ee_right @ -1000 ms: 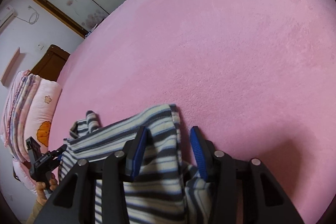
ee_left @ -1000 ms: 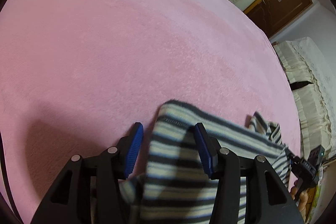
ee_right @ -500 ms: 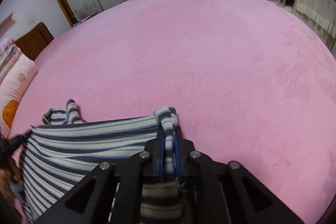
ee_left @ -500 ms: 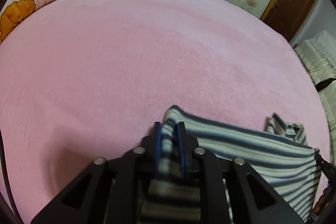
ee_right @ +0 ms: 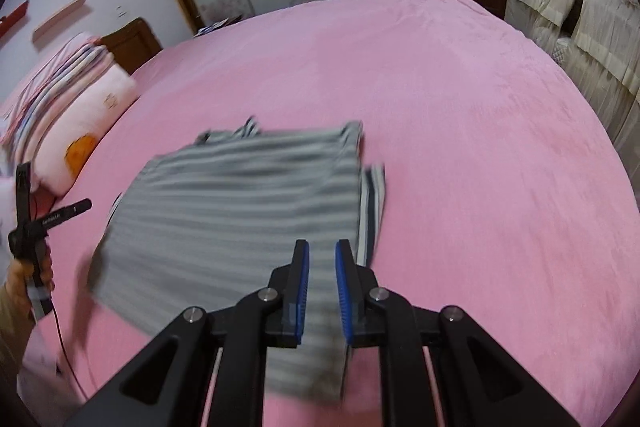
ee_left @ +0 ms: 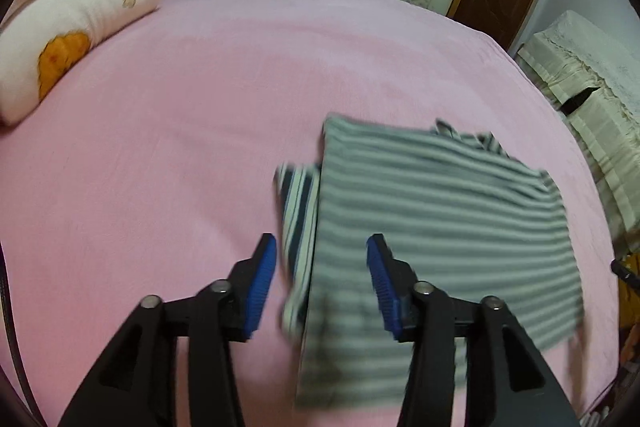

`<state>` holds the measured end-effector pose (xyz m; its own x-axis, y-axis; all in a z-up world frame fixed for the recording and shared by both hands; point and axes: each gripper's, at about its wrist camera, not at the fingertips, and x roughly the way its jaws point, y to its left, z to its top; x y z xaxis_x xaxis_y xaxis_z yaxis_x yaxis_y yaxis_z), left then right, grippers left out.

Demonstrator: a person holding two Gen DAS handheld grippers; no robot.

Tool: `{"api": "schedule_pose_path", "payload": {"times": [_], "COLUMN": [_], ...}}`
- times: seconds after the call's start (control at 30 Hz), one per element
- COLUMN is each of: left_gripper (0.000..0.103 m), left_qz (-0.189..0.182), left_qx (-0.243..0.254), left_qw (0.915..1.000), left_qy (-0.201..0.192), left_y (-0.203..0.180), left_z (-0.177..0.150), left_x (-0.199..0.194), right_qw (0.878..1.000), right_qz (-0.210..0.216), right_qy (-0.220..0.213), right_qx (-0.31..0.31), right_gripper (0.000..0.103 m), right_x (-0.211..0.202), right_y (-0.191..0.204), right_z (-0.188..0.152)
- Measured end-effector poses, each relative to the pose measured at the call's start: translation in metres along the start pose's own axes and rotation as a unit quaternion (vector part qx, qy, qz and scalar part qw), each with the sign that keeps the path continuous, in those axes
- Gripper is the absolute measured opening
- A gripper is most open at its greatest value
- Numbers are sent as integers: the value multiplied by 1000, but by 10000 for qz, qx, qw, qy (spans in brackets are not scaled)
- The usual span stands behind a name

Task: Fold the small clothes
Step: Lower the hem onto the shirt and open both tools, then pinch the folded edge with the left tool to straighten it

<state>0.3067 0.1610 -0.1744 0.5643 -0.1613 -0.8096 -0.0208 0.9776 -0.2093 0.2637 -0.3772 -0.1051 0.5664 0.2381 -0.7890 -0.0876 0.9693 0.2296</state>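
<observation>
Left wrist view: my left gripper (ee_left: 320,283) is opening, its blue pads clear of the grey-and-white striped knit garment (ee_left: 432,227) they pinched a moment ago. My right gripper (ee_right: 322,291) stands narrowly parted, holding nothing. The garment lies folded on the pink fleece bedspread (ee_left: 200,107); this fold looks done.

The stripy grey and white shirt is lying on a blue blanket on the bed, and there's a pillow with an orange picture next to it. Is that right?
Not quite. The blanket under the grey and white striped shirt is pink, not blue; the left wrist view shows it plainly. The rest holds: the shirt lies on the bed, and a pillow with an orange picture sits off to the side.
</observation>
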Motion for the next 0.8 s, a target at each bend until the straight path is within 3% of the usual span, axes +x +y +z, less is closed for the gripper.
{"api": "schedule_pose_path", "payload": {"times": [0.13, 0.27, 0.37, 0.6, 0.8], "left_gripper": [47, 39, 39, 39, 39], "left_qz": [-20, -321, -430, -519, -574], "left_qx": [-35, -224, -296, 85, 239], "left_qw": [9998, 9989, 9984, 9985, 9976], "left_qy": [176, 258, 226, 143, 309], "left_y": [9, 26, 29, 11, -1], "left_z": [-46, -88, -104, -100, -85], "left_x": [-10, -15, -17, -10, 19], "right_qw": [9995, 9991, 9990, 9991, 9990], "right_qz": [184, 149, 138, 164, 195], "right_qy": [192, 319, 307, 312, 304], "right_qx": [151, 247, 299, 256, 272], "right_gripper": [13, 13, 13, 13, 13], "right_x": [-10, -5, -5, 1, 14], "right_y": [-6, -9, -12, -18, -21], "right_z": [-49, -74, -88, -102, -97]}}
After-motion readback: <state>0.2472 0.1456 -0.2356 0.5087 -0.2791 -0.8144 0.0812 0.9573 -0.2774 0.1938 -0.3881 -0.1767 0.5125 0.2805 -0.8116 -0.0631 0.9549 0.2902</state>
